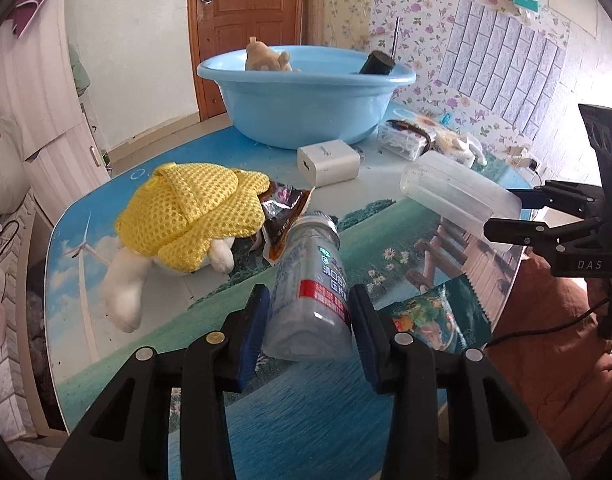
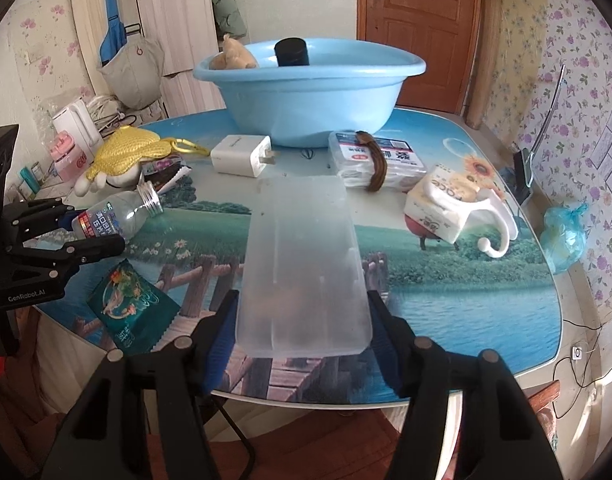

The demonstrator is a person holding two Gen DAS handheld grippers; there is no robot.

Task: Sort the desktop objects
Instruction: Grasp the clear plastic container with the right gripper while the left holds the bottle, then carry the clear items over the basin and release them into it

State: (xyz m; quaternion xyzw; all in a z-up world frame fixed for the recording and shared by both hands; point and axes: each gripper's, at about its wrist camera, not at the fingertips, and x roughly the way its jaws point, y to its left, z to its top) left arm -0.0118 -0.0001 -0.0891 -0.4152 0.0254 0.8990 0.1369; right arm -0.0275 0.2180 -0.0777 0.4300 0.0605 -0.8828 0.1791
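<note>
Bottle [image 1: 310,288], clear plastic with a red-banded label of unreadable print, lies gripped in the left tongs [image 1: 308,320], neck pointing away toward the blue basin [image 1: 306,100]. Right tongs [image 2: 302,328], whose body reads "DAS", clasp a frosted plastic case [image 2: 302,264], long axis running away over the table [image 2: 446,300].

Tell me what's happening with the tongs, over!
Left tongs shut on plastic bottle. Right tongs shut on frosted box. Blue basin ahead, charger lying before it.
</note>
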